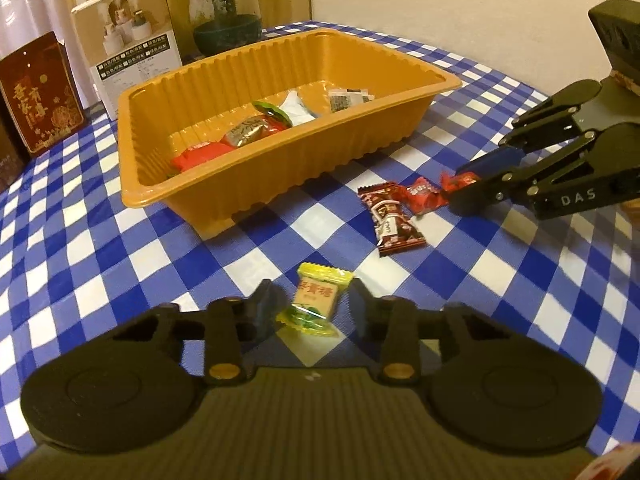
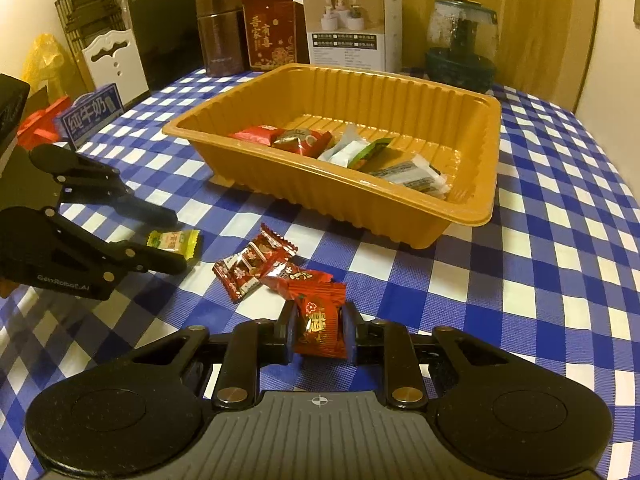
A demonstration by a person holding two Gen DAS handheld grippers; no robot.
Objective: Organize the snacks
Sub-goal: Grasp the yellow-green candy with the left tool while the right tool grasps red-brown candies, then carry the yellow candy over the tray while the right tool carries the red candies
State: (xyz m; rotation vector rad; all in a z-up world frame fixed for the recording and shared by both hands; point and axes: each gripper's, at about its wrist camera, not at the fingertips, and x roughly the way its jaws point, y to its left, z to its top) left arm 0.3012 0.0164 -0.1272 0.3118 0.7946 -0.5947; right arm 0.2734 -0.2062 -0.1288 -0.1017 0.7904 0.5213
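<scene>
An orange plastic tray (image 1: 224,184) (image 2: 472,200) stands on the blue checked tablecloth and holds several wrapped snacks. My left gripper (image 1: 312,304) (image 2: 176,240) is open around a yellow-green candy (image 1: 314,304) (image 2: 174,240) that lies on the cloth between its fingers. My right gripper (image 2: 319,330) (image 1: 460,190) is shut on a red candy packet (image 2: 320,320) (image 1: 460,180) low over the cloth. A dark brown snack bar (image 1: 390,216) (image 2: 248,268) and a small red candy (image 1: 424,196) (image 2: 296,276) lie between the two grippers.
Behind the tray stand a white box (image 1: 132,36) (image 2: 352,24), a red box (image 1: 36,92) (image 2: 272,32), a glass jar (image 1: 224,8) (image 2: 460,44) and a brown canister (image 2: 220,36). A blue milk carton (image 2: 92,112) lies at the left.
</scene>
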